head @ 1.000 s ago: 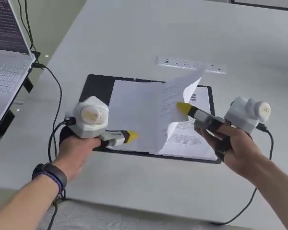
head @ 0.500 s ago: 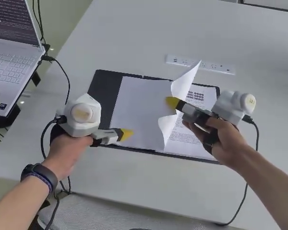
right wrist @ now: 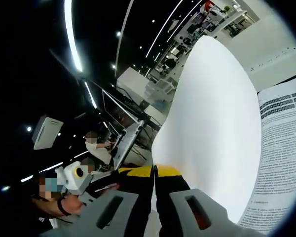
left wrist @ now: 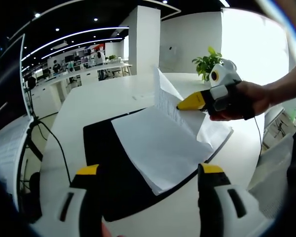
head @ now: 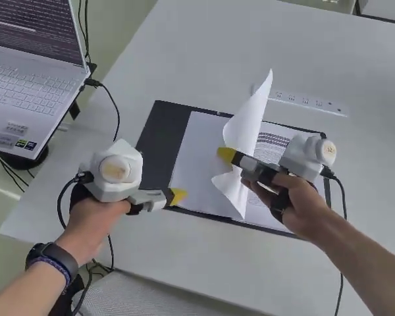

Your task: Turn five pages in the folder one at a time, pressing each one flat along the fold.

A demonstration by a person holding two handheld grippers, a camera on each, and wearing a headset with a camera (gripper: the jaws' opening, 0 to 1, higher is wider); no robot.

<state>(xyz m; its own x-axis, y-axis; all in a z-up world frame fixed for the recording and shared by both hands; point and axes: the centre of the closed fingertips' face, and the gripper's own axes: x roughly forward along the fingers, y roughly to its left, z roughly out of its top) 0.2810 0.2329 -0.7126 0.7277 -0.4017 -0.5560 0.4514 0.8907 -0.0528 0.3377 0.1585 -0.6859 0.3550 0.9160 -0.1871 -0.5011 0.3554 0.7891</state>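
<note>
Since a second ago our right gripper (head: 226, 154) has carried the lifted white paper page (head: 250, 125) leftward over the flat black folder (head: 155, 141). The sheet that leaned across the right half now stands almost upright above the fold, its lower part curled. Our left gripper (head: 178, 195) has kept its place by the near left edge.

Nearest us, that left gripper (left wrist: 149, 170) has its jaws spread wide and holds nothing, right at the folder's near edge. Beyond it the stack of turned white sheets (head: 194, 158) lies flat on the left half. At the middle the right gripper (right wrist: 154, 172) is pinched tight on the page's free edge, with the printed text page (head: 276, 141) lying under it on the right half. Farther off sit the white power strip (head: 303, 101) and, to the left, the open silver laptop (head: 26, 79) on the white table (head: 204, 52).

We judge the chief risk to be a crease or tear: the sheet already bows near the grip, and hauling it on faster than it pivots at the fold would kink it. Letting go before it passes upright could drop it back rightward. The left jaws, coming in to press along the fold, might also drag the sheets beneath askew.
</note>
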